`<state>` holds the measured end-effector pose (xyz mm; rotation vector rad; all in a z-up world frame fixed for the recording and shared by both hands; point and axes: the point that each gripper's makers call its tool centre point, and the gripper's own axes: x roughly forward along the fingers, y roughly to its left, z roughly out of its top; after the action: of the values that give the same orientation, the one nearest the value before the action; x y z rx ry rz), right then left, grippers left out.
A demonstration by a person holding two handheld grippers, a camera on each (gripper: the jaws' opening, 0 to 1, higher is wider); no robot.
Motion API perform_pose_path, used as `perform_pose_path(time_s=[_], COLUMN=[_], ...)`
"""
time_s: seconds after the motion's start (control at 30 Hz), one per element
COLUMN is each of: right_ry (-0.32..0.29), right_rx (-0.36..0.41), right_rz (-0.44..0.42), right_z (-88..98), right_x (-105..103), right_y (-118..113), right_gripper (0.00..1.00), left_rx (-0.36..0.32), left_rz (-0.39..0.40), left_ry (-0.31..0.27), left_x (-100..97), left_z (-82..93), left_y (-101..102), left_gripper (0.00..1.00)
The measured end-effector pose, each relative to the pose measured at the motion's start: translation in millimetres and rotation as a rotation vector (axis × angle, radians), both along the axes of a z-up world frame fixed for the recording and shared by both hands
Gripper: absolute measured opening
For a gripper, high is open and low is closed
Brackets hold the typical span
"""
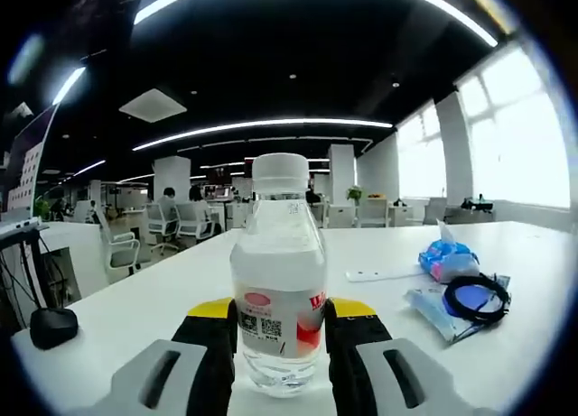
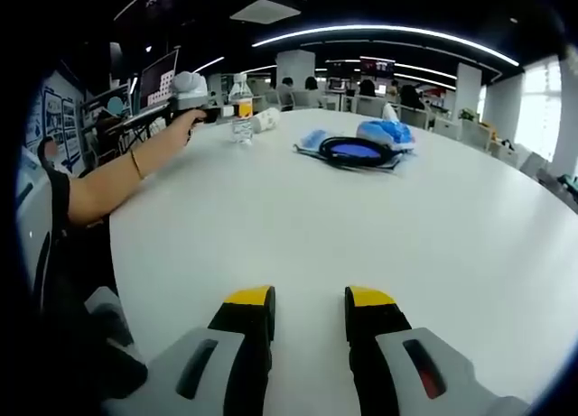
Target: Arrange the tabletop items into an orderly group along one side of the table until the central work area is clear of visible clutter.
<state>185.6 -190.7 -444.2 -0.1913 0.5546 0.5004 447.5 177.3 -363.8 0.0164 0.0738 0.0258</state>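
My left gripper [image 1: 281, 330] pinches the water bottle [image 1: 277, 281], which stands upright on the white surface [image 1: 163, 294], long axis vertical between my jaws. The blue packets and black cable [image 1: 461, 294] lie well to the bottle's right. My right gripper [image 2: 309, 317] hangs spread and empty, well apart from the bottle [image 2: 241, 109].

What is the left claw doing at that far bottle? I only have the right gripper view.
Observer: In the left gripper view, the left claw has its jaws against both sides of the water bottle, at label height.
Operator: Is it lifted?
Observer: It doesn't look lifted. It stands upright and its base appears to rest on the table.
Operator: Which way does the label face?
Observer: Its QR code faces the claw's camera.
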Motion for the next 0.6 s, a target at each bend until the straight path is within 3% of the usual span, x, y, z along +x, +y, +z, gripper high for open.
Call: perform_pose_path(time_s=[0.3, 0.5, 0.6], right_ry=[-0.001, -0.001, 0.001], right_rx=[-0.006, -0.006, -0.023], right_rz=[0.004, 0.006, -0.002], right_z=[0.5, 0.8, 1.3], right_x=[1.3, 1.3, 0.6], right_y=[2.8, 3.4, 1.9], right_gripper=[0.28, 0.28, 0.28], left_rx=[0.002, 0.007, 0.006], left_rz=[-0.168, -0.182, -0.336], left_ry=[0.023, 0.023, 0.02], left_x=[5.2, 5.0, 7.2], left_z=[0.6, 0.7, 1.1], left_y=[2.2, 1.9, 3.2], left_gripper=[0.37, 0.37, 0.37])
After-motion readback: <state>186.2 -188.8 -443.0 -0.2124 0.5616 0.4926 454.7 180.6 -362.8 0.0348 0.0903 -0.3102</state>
